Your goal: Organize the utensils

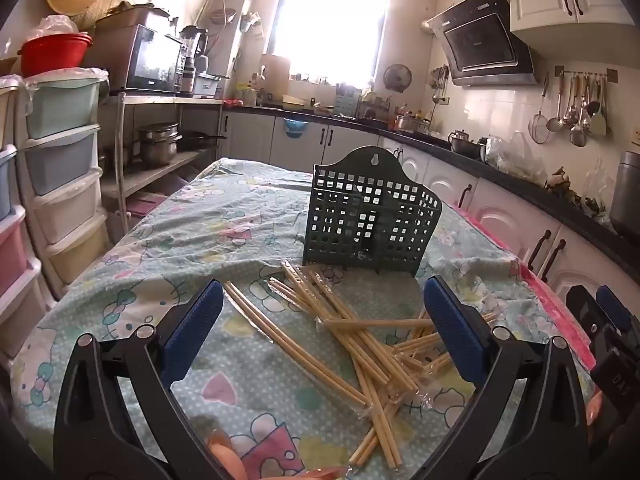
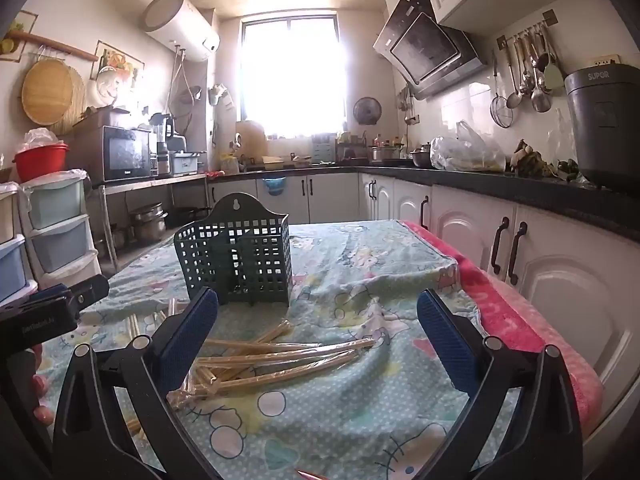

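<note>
Left wrist fisheye: the left gripper [image 1: 322, 322] hovers over a cloth-covered surface [image 1: 224, 232] with its blue-padded fingers [image 1: 192, 328] spread wide and holding nothing. Below and between them lies a loose heap of wooden chopsticks [image 1: 352, 340], many of them in clear plastic sleeves, crossing one another at odd angles. Just beyond the heap stands a dark green perforated utensil holder [image 1: 372, 220], upright on the cloth, with its taller back panel and hanging hole away from the camera. Part of the right gripper [image 1: 604, 320] shows at the right edge of this view.

From the right wrist fisheye, the right gripper [image 2: 318, 320] is likewise wide open and empty above the patterned cloth. Here the chopsticks [image 2: 272, 356] lie toward the left finger [image 2: 188, 340], fanned out with their tips pointing right, and the utensil holder [image 2: 240, 256] stands just behind them, left of centre. The left gripper [image 2: 52, 308] enters at the left edge; whether it is open cannot be told from this side. A pink towel [image 2: 520, 320] runs under the cloth along the right edge of the surface, next to white kitchen cabinets [image 2: 540, 248] under a dark counter.
</note>
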Demonstrator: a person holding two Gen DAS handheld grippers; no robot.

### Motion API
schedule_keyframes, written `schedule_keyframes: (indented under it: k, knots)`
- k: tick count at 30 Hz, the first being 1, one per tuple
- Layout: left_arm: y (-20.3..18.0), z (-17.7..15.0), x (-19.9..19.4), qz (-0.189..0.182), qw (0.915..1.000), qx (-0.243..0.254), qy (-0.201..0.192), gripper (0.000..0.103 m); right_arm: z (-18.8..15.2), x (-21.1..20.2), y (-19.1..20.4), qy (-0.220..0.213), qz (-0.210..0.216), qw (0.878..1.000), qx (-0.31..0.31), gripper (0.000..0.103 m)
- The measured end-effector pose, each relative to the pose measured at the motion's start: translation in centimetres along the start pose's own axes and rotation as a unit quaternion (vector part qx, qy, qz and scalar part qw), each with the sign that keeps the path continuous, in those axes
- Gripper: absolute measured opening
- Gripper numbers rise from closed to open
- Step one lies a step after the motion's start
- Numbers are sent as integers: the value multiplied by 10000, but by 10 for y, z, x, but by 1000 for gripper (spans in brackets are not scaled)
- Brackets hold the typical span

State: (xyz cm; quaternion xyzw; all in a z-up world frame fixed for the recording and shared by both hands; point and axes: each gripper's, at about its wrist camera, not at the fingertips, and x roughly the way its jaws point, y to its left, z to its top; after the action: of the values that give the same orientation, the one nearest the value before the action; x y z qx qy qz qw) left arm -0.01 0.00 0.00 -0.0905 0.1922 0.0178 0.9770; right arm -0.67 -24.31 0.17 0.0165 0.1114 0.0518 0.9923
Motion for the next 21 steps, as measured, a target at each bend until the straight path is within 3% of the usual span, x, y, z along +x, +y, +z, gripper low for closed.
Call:
schedule_keyframes:
  k: [21]
  knots:
    - [-6, 2, 2, -88, 10000, 21, -31, 93, 2, -3, 3, -113, -10, 9999, -103, 97]
